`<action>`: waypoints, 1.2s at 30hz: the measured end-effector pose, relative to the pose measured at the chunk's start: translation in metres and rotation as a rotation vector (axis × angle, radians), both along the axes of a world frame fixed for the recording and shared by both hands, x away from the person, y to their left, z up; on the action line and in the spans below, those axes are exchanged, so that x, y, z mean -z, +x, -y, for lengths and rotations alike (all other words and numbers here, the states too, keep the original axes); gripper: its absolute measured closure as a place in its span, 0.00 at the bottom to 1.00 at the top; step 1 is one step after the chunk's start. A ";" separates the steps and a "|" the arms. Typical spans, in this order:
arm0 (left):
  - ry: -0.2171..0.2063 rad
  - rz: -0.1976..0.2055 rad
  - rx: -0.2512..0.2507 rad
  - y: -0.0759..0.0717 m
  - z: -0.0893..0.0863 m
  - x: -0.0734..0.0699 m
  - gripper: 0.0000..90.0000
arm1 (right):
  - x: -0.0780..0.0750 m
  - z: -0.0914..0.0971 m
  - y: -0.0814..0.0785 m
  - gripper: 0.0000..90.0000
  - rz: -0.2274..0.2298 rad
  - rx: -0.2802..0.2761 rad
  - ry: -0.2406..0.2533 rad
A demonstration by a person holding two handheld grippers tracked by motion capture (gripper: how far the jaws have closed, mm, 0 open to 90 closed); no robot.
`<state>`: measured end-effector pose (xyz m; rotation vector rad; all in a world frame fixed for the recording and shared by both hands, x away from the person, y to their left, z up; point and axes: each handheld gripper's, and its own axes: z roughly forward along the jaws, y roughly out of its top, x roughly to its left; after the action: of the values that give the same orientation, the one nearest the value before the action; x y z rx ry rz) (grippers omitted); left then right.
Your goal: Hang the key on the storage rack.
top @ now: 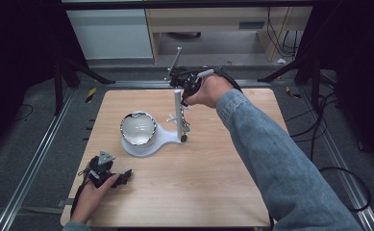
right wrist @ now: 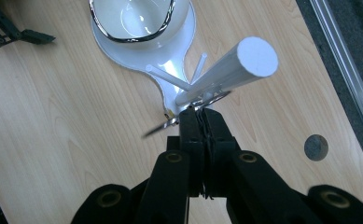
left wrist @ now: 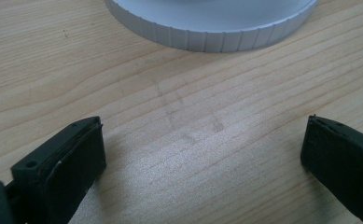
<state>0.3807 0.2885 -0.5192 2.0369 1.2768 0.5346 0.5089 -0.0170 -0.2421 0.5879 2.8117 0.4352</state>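
Note:
A white stand [top: 168, 138] lies mid-table, with an upright post [top: 177, 103] that carries short pegs. A shiny white bowl [top: 138, 127] sits on the stand's round base. My right gripper [top: 185, 102] reaches down beside the post from the far side. Its jaws are shut [right wrist: 201, 114] on a thin silver metal piece [right wrist: 163, 127], which hangs close against the post [right wrist: 235, 65]. What the piece is stays unclear. My left gripper [top: 122, 178] rests on the table at the near left. It is open [left wrist: 202, 140] with bare wood between its pads, facing the stand's ribbed rim [left wrist: 207, 39].
The wooden table [top: 213, 178] has metal rails along both sides and a dark floor around it. A round hole [right wrist: 316, 147] marks the tabletop near one edge. A sleeved forearm [top: 271, 154] crosses the table's right half.

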 end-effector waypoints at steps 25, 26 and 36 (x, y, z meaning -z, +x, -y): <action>0.000 0.000 0.001 0.000 0.000 0.000 0.00 | -0.005 0.032 0.000 0.65 0.052 0.097 0.048; 0.000 0.000 0.001 0.000 0.000 0.000 0.00 | -0.004 0.035 0.000 0.61 0.058 0.103 0.052; 0.000 0.000 0.001 0.000 0.000 0.000 0.00 | 0.000 0.048 0.002 0.50 0.069 0.140 0.073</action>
<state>0.3809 0.2885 -0.5192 2.0377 1.2753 0.5342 0.5105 -0.0654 -0.2424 0.7638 2.6780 0.5214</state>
